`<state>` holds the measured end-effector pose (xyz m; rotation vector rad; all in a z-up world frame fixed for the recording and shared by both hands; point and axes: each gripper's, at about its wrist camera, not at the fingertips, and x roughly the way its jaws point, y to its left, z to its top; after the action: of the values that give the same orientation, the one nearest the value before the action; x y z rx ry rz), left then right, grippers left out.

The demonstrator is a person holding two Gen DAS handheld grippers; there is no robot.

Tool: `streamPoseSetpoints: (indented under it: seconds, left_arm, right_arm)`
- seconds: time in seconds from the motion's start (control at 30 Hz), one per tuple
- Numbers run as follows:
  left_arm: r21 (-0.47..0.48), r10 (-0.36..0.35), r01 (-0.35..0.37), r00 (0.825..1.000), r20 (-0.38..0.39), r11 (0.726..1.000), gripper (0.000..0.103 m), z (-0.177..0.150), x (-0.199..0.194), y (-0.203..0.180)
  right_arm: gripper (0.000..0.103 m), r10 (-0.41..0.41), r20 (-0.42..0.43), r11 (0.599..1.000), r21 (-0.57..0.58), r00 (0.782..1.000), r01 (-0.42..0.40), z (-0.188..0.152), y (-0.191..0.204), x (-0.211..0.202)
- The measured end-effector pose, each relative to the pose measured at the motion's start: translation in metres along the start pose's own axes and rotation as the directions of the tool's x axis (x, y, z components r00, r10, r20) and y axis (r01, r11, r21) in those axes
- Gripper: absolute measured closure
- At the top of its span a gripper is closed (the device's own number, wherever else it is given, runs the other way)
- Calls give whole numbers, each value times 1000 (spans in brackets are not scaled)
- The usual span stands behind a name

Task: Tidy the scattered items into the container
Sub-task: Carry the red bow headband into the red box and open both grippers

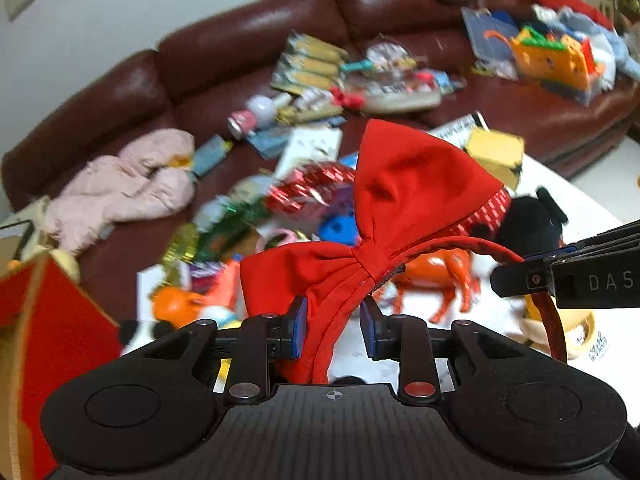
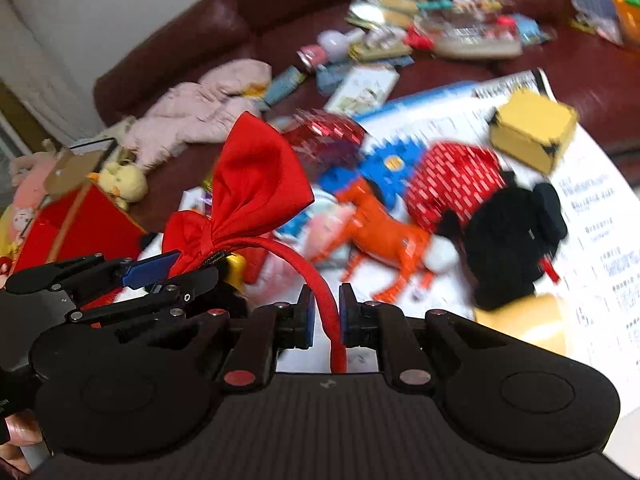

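1. Behind everything runs the dark red leather sofa (image 1: pixel 248 36), its seat littered with toys and packets; a pink garment (image 1: pixel 124 184) lies crumpled on the seat toward its left end.
2. In front of the sofa, the white table (image 2: pixel 600 208) carries a printed sheet and a heap of toys.
3. At the table's left edge, below the sofa seat, stands the red box (image 2: pixel 76 224), with a yellow plush duck (image 2: pixel 120 180) just behind it.
4. Your task's piece, the red bow headband (image 1: pixel 384 200), hangs in the air above the table, well in front of the sofa, its big bow tilted up to the right.
5. On the table under the headband lie a black plush toy (image 2: pixel 512 232), an orange toy horse (image 2: pixel 384 236) and a red sequined bundle (image 2: pixel 452 180), the three bunched together; a yellow block (image 2: pixel 536 132) sits behind them, nearer the sofa.
6. Your right gripper (image 2: pixel 325 318) is clenched on the headband's thin red band.
7. Your left gripper (image 1: pixel 334 330) has the bow's lower lobe between its fingers, yet the blue pads (image 1: pixel 301 328) stand apart, with a clear gap on the right side, so those jaws look released.
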<state>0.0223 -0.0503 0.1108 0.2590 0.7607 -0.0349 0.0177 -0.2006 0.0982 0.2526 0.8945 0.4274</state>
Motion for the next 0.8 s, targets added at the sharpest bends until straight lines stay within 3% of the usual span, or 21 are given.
streamPoseSetpoints:
  seconds: [0.2, 0.33, 0.43, 0.57, 0.67, 0.8]
  left_arm:
    - [-91, 111, -106, 993, 52, 990, 76, 5, -49, 50]
    - [-178, 213, -196, 973, 86, 964, 75, -2, -89, 90]
    - [-238, 307, -276, 946, 102, 931, 74, -14, -124, 122]
    - [-314, 434, -388, 896, 90, 867, 72, -36, -166, 168]
    - [-353, 515, -465, 855, 58, 812, 71, -58, -193, 196]
    - [-420, 574, -533, 818, -33, 735, 68, -95, -213, 228]
  right_arm:
    - [89, 73, 50, 989, -132, 996, -66, 20, 62, -11]
    - [89, 145, 72, 966, -225, 987, -126, 31, 116, -17]
    - [89, 208, 66, 938, -296, 976, -180, 34, 159, -18]
    - [89, 306, 27, 873, -406, 952, -269, 29, 229, -14]
    - [89, 367, -23, 815, -474, 930, -333, 17, 278, -5]
    - [89, 401, -122, 746, -531, 908, -401, -6, 334, 14]
